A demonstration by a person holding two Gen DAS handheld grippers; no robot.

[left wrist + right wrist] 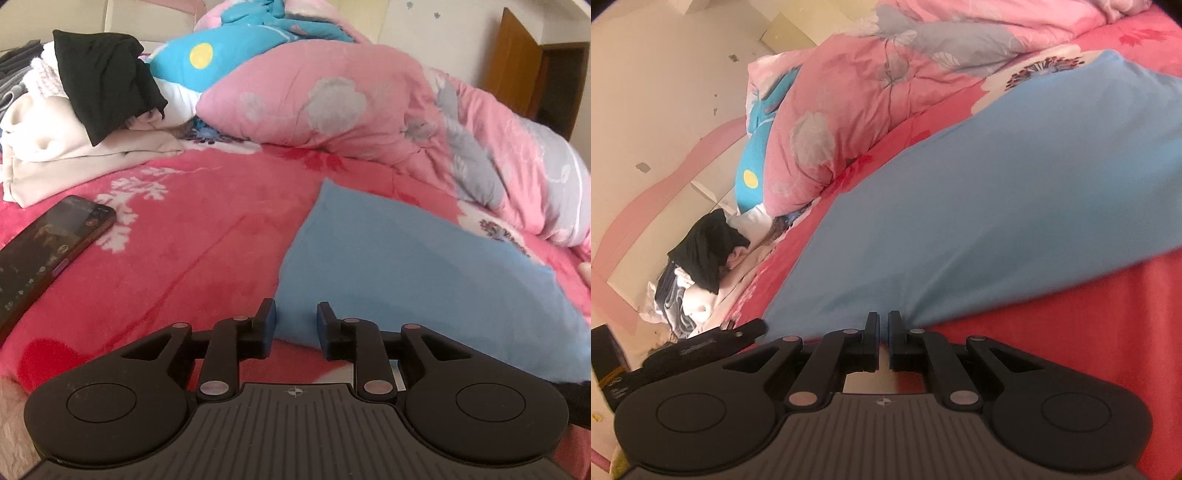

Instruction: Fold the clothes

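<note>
**Cut edges, blur and a hidden hem**

In the left wrist view the phone point(51, 254) runs off the left edge, its screen icons too small to read. The blue garment point(424, 273) passes behind the gripper body at bottom right. In the right wrist view, that garment's far side is blurred and leaves the right edge; whether cloth lies between the near-closed fingers point(871, 332) cannot be told.

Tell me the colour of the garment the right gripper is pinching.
Plain light blue garment, no print visible, clamped at its edge by the right gripper; the right wrist view shows it best.
</note>
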